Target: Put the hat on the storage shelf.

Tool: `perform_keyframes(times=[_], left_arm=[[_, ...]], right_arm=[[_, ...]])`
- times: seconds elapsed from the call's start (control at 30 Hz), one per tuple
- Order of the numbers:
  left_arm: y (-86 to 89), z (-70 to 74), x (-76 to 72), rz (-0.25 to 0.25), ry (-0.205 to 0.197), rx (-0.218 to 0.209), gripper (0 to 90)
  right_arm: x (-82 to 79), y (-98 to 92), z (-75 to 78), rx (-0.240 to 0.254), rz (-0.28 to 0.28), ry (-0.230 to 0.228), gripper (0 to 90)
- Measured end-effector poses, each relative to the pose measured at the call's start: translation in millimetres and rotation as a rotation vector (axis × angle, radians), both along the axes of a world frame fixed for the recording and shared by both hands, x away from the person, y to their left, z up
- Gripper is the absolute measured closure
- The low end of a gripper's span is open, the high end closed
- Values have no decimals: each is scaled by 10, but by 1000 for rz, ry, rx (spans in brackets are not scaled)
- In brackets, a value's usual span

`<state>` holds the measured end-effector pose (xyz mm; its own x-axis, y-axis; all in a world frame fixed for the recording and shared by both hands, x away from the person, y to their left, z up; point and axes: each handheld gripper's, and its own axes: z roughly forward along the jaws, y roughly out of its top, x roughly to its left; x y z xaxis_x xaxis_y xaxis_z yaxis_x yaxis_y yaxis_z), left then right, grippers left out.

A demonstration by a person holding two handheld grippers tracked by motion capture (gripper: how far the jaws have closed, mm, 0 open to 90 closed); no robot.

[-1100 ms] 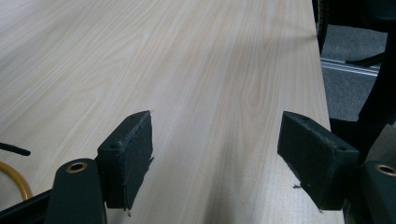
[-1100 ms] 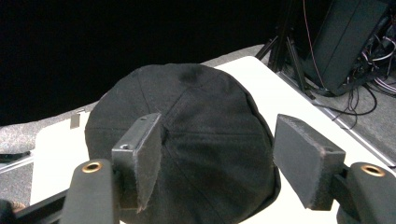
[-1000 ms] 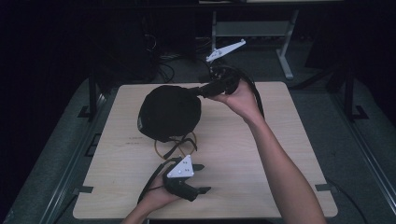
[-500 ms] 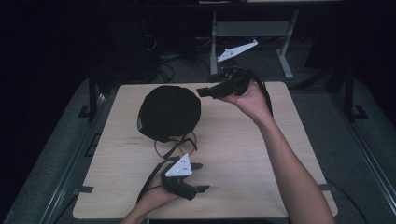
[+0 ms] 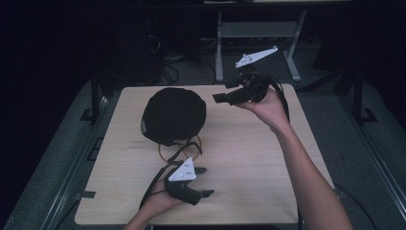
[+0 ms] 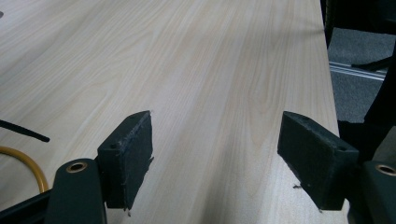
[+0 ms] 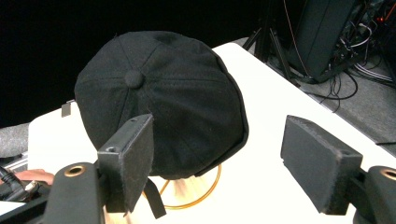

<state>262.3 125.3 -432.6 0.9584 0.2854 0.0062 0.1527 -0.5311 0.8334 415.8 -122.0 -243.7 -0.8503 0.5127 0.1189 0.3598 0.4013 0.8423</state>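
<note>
A: Where is the cap point(image 5: 173, 115)?

B: On the far left part of the bench point(image 5: 249, 158), perched on a gold wire stand point(image 7: 205, 189) whose ring base shows under its near edge. The stand lifts it off the wood, so the crown keeps its round shape, button on top.

A: And the right tongs point(image 5: 221, 97)?

B: They are raised just right of the cap, pointing at it, apart from the cloth. The jaws have just been opening and now stand wide with nothing between them. In the right gripper view the cap lies ahead of the pads point(image 7: 133, 158), not inside them. I judge this a release after setting the cap down, though a fresh approach would look much the same.

A: Why is the left so low?

B: The left tongs point(image 5: 205, 182) rest near the front edge, gaping over bare wood, holding nothing. They sit parked clear of the stand, probably so only one hand works the cap. A dark strap point(image 5: 184, 148) trails from the cap toward them.
</note>
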Motion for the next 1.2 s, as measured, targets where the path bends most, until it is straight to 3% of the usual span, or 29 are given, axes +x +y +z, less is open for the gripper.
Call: perform_keyframes(times=[0.27, 0.67, 1.2], left_arm=[[5, -1, -1, 0, -6, 2, 260], [7, -11, 4, -1, -11, 4, 260], [16, -16, 5, 0, -5, 9, 256]], right_arm=[[-50, -122, -46, -3, -11, 1, 237], [-171, -426, -245, -9, -42, 6, 236], [-305, -806, -482, -7, -93, 47, 218]])
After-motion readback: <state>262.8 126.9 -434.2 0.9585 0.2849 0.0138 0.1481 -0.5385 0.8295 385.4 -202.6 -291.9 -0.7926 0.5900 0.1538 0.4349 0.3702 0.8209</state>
